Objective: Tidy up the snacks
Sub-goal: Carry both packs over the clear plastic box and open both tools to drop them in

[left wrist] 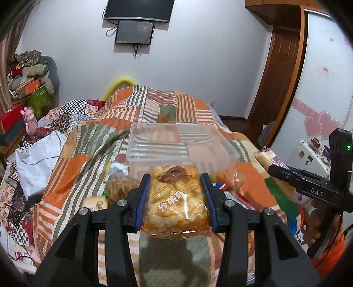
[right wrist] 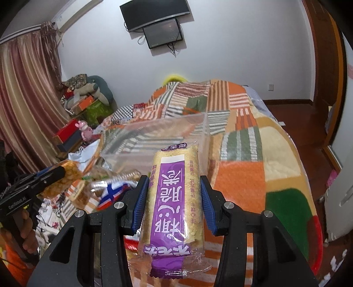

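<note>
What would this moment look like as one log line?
left claw: grips bread pack | right claw: grips purple snack bar | clear bin: empty

Clear box [left wrist: 183, 141] on quilt [left wrist: 88, 141]; snack pile [left wrist: 114, 185] before it, nearer camera.

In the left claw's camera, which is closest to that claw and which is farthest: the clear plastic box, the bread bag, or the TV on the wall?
1. Clear bag of golden bread: between the left claw's blue pads.
2. Clear plastic box: just beyond, on the patchwork blanket.
3. Black wall television: far back, high up.
</note>
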Action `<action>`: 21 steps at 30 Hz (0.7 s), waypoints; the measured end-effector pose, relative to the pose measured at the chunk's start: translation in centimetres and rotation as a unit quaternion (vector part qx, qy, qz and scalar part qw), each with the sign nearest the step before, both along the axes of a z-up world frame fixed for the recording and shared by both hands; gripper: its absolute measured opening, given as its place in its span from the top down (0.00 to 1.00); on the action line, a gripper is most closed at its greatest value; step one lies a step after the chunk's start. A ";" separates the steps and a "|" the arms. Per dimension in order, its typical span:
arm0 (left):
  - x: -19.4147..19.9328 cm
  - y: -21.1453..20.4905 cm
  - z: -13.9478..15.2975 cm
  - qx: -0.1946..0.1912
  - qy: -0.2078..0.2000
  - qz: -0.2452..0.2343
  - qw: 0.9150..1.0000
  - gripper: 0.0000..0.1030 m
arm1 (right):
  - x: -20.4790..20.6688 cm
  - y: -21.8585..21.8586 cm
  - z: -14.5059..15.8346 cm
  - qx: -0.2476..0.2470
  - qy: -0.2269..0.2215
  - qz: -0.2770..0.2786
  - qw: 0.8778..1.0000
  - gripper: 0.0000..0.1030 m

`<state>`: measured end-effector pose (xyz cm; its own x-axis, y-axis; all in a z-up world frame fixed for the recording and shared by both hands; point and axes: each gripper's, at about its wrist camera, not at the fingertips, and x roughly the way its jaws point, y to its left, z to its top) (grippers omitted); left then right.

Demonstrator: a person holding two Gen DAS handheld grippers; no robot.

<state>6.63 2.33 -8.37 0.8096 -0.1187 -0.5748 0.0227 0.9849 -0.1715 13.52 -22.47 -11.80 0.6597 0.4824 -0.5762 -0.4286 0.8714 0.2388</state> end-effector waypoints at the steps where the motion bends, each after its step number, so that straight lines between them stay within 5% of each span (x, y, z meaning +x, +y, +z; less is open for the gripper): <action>1: 0.3 0.0 0.1 0.000 -0.002 0.000 1.000 0.57 | 0.1 0.2 0.2 0.002 -0.005 0.002 1.000 0.59; 21: 8.4 -0.2 0.9 0.014 -0.013 -0.005 1.000 0.57 | 5.0 3.7 2.3 0.010 -0.041 0.027 0.999 0.59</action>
